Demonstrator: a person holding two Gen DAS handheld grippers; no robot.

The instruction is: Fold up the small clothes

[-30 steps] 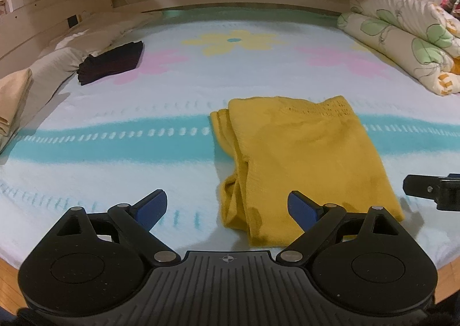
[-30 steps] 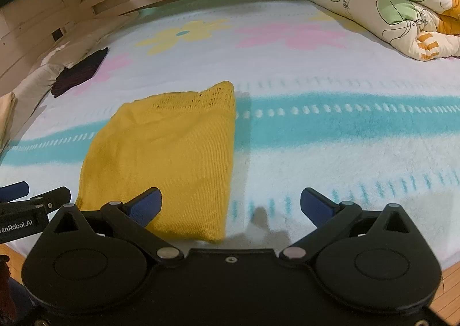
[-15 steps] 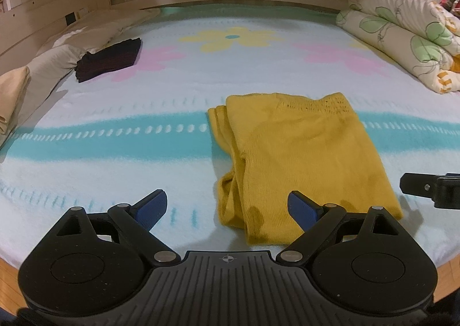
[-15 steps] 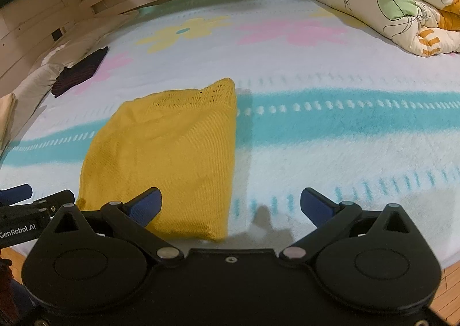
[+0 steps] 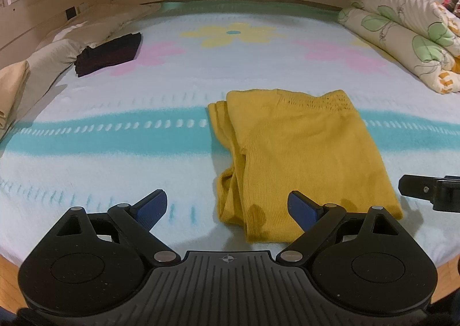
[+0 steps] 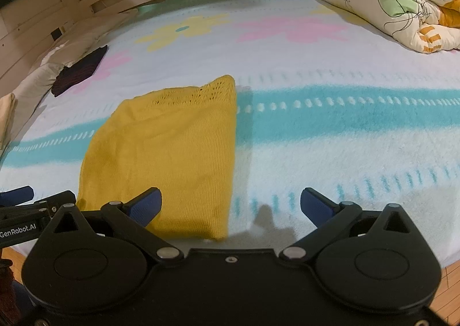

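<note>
Floral blanket, yellow garment, dark folded cloth, rolled quilt

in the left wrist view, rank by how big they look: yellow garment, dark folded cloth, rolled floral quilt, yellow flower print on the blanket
1. yellow garment, though it lies nearest the camera
2. floral quilt, cut off by the frame edge
3. and 4. yellow flower print and dark folded cloth: too alike to rank

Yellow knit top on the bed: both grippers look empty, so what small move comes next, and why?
Probably bring the open left gripper down onto the near hem of the yellow knit top. The top lies folded lengthwise on the blanket, its near left corner rumpled, and the right gripper hangs open at its right edge, so a crosswise fold seems next.
</note>
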